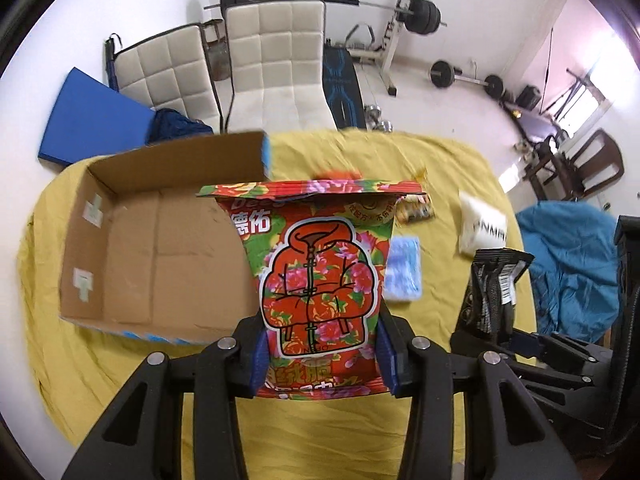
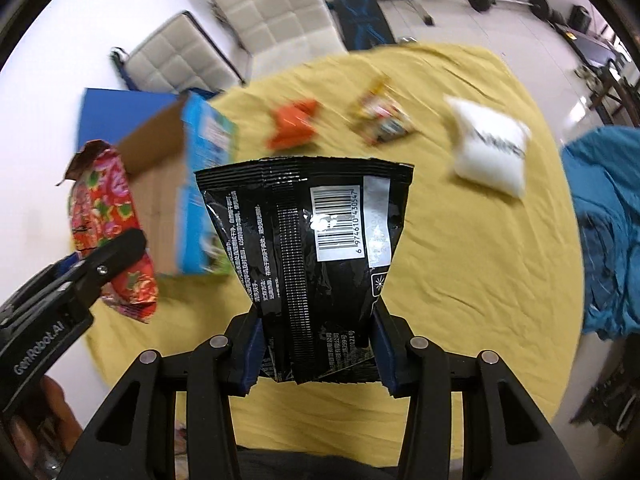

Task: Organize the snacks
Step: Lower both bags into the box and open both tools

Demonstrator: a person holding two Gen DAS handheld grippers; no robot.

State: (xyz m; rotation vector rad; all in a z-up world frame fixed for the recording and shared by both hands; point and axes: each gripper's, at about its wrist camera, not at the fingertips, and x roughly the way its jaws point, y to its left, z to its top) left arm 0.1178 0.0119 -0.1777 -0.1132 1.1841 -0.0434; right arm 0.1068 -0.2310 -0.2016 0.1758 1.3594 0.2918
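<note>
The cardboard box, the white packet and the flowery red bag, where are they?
cardboard box (image 1: 160, 256): left wrist view, on its bare inside floor.
white packet (image 2: 490, 152): right wrist view, middle of its face.
flowery red bag (image 1: 320, 280): left wrist view, on the printed jacket picture.

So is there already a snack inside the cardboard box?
No, the cardboard box shows only its bare brown bottom, and the red flowery bag is held in the left claw.
</note>
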